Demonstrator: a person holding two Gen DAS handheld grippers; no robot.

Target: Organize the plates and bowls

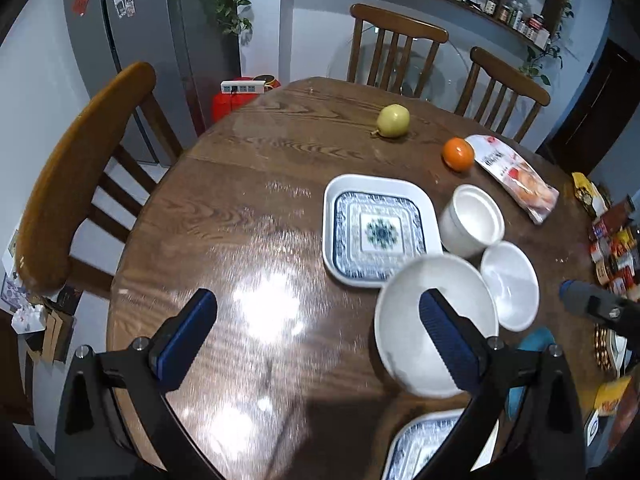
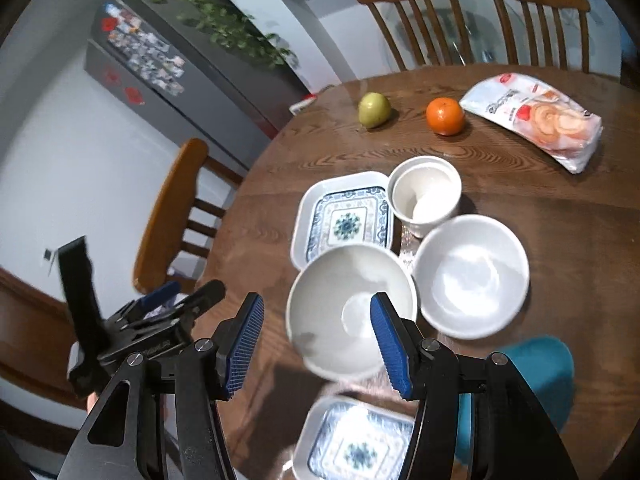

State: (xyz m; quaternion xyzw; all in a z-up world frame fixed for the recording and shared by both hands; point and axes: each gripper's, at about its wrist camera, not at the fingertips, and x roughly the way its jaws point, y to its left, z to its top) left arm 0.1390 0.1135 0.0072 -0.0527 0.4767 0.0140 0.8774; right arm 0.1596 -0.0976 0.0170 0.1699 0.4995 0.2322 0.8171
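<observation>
**Three bowls and two plates on the round table, both grippers empty**

Three white bowls sit in a cluster: a tall straight-sided bowl [image 2: 425,194], a wide bowl [image 2: 472,276] to its near right, and a nearer bowl [image 2: 344,308] whose rim overlaps the corner of the far plate [image 2: 344,216]. There are two square blue-patterned plates; the near plate [image 2: 356,440] lies at the table's near edge, cut off by the bottom of both views. Beyond the dishes are one pear [image 2: 374,110], one orange [image 2: 445,116] and one snack bag [image 2: 536,118], each apart from the others. Three wooden chairs ring the wooden table [image 1: 248,208].

The table's left half is bare and glossy, with open room out to its curved edge.

The left gripper [image 1: 316,340] hangs released, its jaws spread wide over bare wood, nothing between them. The right gripper [image 2: 316,344] also stands open and empty above the nearer bowl, without touching it. A teal object [image 2: 536,380] at the near right is half hidden behind the right gripper's frame and cannot be identified. Packets at the far right edge of the left view are too small to read.
</observation>
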